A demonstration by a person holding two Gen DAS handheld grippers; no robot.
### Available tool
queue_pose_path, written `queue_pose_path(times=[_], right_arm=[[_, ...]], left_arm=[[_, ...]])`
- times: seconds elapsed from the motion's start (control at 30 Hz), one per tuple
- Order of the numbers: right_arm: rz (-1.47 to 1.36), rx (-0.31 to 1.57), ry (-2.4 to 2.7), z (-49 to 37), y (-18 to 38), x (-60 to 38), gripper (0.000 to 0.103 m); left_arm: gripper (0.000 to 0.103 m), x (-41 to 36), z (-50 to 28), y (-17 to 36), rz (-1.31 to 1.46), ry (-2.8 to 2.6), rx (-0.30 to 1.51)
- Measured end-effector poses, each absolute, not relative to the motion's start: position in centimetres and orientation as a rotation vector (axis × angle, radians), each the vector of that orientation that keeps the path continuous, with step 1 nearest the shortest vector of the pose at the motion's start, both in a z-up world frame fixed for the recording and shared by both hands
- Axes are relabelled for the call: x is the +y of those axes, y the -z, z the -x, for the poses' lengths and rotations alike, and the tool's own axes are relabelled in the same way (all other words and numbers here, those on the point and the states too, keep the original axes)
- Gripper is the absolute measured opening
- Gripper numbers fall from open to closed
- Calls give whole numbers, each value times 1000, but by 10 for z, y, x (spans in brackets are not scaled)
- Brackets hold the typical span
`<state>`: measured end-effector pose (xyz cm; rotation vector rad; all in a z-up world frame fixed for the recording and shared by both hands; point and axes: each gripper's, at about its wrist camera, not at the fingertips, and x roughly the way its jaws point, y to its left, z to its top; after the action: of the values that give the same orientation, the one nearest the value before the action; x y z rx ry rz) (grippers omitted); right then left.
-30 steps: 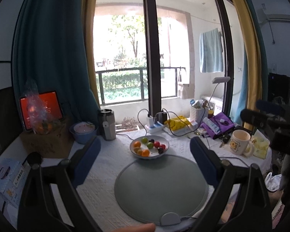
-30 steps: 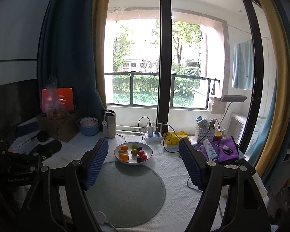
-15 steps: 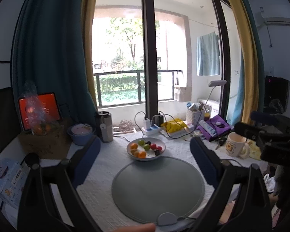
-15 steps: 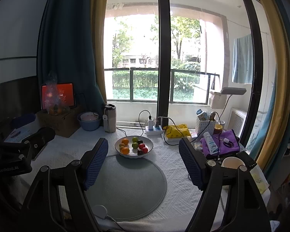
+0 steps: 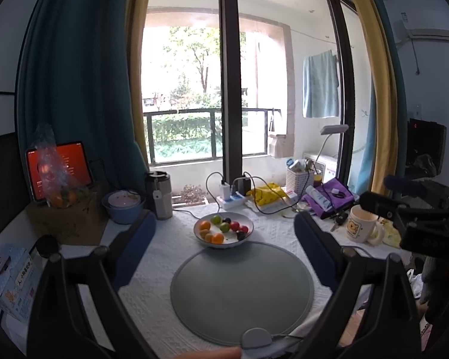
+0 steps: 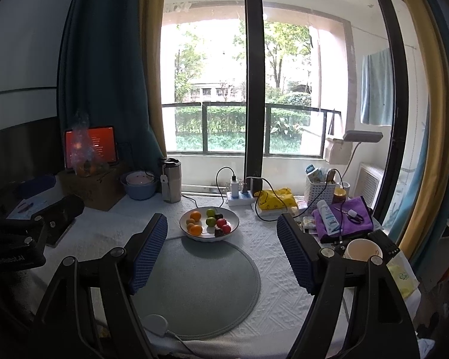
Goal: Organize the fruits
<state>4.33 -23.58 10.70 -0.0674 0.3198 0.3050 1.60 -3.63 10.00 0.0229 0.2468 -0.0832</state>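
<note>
A white bowl [image 5: 224, 240] holds several small fruits: orange, green, red and dark ones. It stands on the white tablecloth just behind a round grey-green mat [image 5: 242, 293]. The bowl [image 6: 208, 234] and mat [image 6: 200, 290] also show in the right wrist view. My left gripper [image 5: 224, 254] is open and empty, held above the mat, short of the bowl. My right gripper [image 6: 221, 254] is open and empty, also above the mat's near side. Each gripper's body shows at the edge of the other's view.
A mug [image 5: 359, 224], purple cloth [image 5: 329, 197], white basket [image 5: 299, 179] and power strip [image 5: 233, 199] crowd the right and back. A steel tumbler [image 5: 161, 194], blue bowl [image 5: 124, 206], cardboard box [image 5: 66, 221] and tablet [image 5: 58, 167] stand at the left. A white puck [image 5: 256, 338] with a cable lies on the mat's near edge.
Both grippers have pulled back and risen slightly, so the bowl and mat sit a little lower and farther. Both stay open and empty.
</note>
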Motion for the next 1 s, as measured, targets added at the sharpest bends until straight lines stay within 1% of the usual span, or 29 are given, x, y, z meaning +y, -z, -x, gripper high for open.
queue_pose_path(times=[1.0], right_arm=[[70,334,-313,-43,-105,-233,79]], left_arm=[[95,-35,-16,-98,-19,72,255]])
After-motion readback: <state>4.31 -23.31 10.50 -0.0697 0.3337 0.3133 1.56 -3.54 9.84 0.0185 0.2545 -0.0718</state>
